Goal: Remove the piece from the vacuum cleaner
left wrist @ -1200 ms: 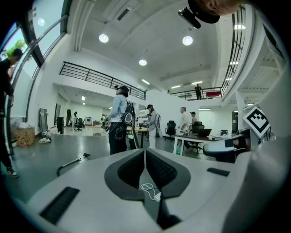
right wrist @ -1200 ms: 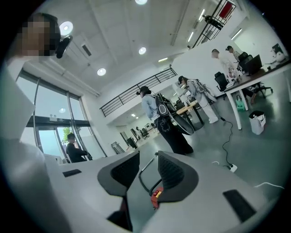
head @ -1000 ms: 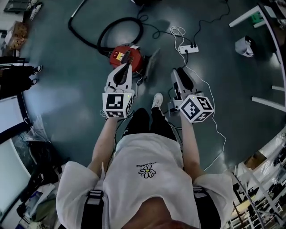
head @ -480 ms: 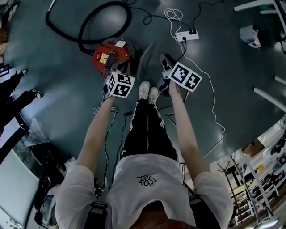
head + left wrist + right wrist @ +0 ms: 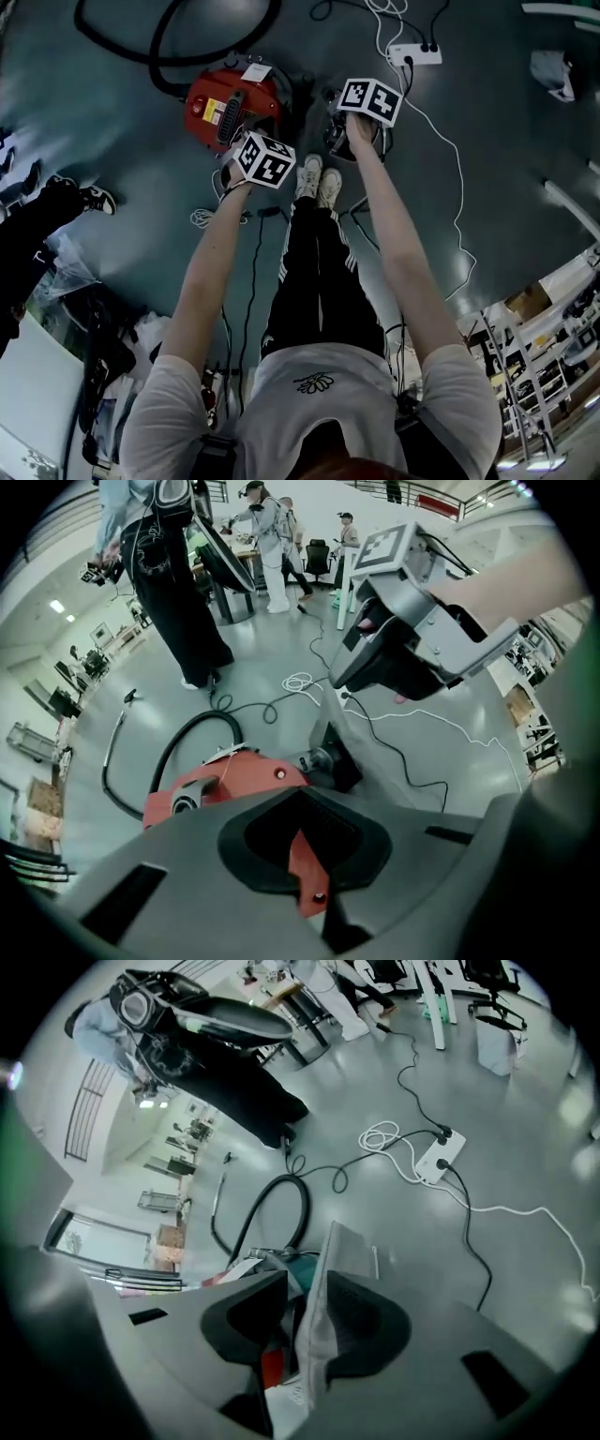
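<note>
1. Over the last second I had brought both grippers down from waist height to the floor. The vacuum cleaner and its cables seemed to lie where they had been.
2. My right gripper point(image 5: 305, 1283) had its jaws slightly apart, astride the flat pale-grey sheet-like piece point(image 5: 314, 1307). The piece lay against one pad and a sliver of gap showed at the other, so I judged it not yet pinched.
3. My left gripper point(image 5: 300, 794) had its jaws together on nothing and hovered just over the near side of the red drum-shaped vacuum cleaner point(image 5: 225, 103).
4. The grey piece stood upright from a dark fitting at the end of the vacuum cleaner, on the side toward the white power strip point(image 5: 414, 53). The vacuum's black ribbed hose point(image 5: 181, 742) looped away behind it.
5. Risks I saw:
   - A grip on only the thin top edge could slip off.
   - A skewed pull could crumple or tear so limp a sheet.
   - With nothing steadying the drum, it might drag along with the piece.
   - The loose cables near my shoes could snag.
6. The drum was the only container close by. It looked closed, so I could not tell what was in it, nor whether the grey piece held anything.
</note>
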The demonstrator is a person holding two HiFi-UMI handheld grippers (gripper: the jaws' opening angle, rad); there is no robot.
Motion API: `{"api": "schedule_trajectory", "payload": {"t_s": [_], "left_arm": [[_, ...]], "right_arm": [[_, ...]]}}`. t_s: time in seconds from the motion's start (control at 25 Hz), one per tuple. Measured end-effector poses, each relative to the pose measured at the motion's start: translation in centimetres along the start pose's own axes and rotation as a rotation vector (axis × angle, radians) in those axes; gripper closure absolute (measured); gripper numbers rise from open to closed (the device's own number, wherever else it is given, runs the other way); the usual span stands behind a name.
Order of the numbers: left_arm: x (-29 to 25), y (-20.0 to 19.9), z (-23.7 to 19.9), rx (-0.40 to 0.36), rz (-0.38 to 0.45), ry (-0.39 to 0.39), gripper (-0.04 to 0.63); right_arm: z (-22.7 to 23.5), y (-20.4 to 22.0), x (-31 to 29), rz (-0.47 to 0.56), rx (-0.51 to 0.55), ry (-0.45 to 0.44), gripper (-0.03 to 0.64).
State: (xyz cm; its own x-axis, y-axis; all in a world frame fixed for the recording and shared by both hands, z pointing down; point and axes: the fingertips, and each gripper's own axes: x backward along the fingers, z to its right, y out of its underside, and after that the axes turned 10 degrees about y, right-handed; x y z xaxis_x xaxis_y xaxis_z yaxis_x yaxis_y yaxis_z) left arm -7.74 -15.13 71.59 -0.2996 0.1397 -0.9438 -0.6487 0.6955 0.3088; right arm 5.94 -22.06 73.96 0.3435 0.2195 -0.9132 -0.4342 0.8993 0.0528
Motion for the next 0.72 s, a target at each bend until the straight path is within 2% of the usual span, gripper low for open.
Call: {"api": "schedule_trajectory", "payload": {"t_s": [0.16, 0.28, 0.4, 0.6, 0.72], "left_arm": [[-0.7, 0.7, 0.3, -0.002, -0.018, 0.01, 0.591], [-0.6, 0.6, 0.6, -0.028, -0.006, 0.011, 0.591], [-0.6, 0.5, 0.5, -0.048, -0.002, 0.014, 0.591], [-1.0, 0.4, 0.4, -0.016, 0.022, 0.023, 0.591], [-1.0, 0.6, 0.2, -0.023, 0.03, 0.013, 0.591]], "right_arm": [[1.5, 0.2, -3.2, -0.063, 0.013, 0.116, 0.499], [1.5, 0.3, -4.3, -0.087, -0.021, 0.129, 0.499], [1.1, 0.9, -5.3, -0.114, -0.007, 0.148, 0.499], [0.6, 0.9, -5.9, -0.121, -0.096, 0.123, 0.499], [1.8, 2.2, -6.7, -0.166, -0.026, 0.188, 0.499]]}}
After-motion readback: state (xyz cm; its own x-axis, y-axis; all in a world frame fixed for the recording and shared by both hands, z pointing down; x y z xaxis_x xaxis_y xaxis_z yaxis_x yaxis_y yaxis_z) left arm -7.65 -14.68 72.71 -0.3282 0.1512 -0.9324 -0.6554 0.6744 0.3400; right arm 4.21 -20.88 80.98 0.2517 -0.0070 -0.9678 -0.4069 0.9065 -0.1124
